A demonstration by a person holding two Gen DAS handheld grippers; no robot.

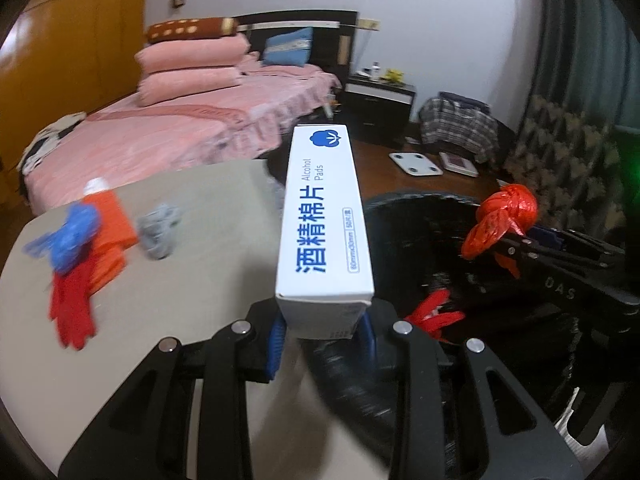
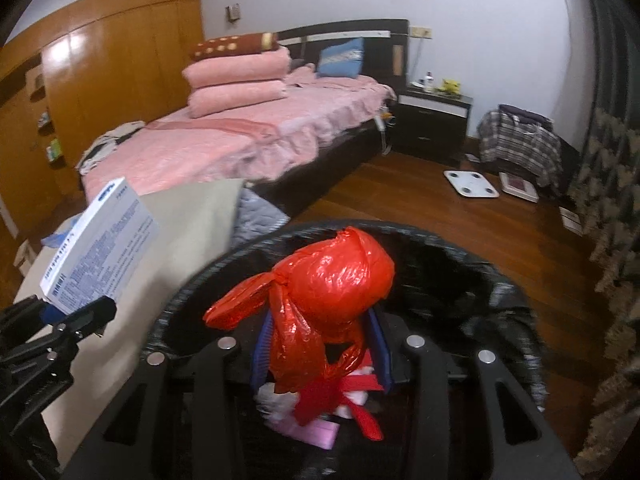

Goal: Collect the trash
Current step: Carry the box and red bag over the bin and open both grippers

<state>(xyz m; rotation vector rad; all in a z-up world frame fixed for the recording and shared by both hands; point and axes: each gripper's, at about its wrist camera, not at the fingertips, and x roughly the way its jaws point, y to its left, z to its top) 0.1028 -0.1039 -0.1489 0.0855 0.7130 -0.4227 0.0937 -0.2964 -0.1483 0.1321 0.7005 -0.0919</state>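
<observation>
Left hand-held gripper (image 1: 322, 334): jaws narrowed onto the near end of a white alcohol-pad box (image 1: 323, 216), blue pads pressing both sides. The box juts forward along the fingers, printed face up, carried in the air at the edge of the bench (image 1: 208, 264), beside the bin rim.

Right hand-held gripper (image 2: 320, 354): jaws partly closed on a knotted red plastic bag (image 2: 336, 280). The bag bulges above the blue pads; its loose tails hang down between them. It is held over the mouth of the black-lined trash bin (image 2: 500, 292). Inside the bin, below the bag: red, white and pink scraps, not clearly identifiable.

Bench: pale beige top. Still lying on it are a blue crumpled piece (image 1: 66, 238), an orange packet (image 1: 112, 220) with a white end, a red glove-like item (image 1: 72, 312) and a grey wad (image 1: 158, 230). All are motion-blurred, close together at the left side.

Room: bed (image 2: 224, 140) with pink cover and stacked pink pillows, dark headboard, blue cushion. Dark nightstand (image 2: 432, 120) beside it. Wooden floor (image 2: 400, 208) carrying a white bathroom scale (image 2: 472, 184). Plaid cloth (image 2: 520, 140) draped over something near the curtain. Wood-panelled wardrobe along the left wall.
</observation>
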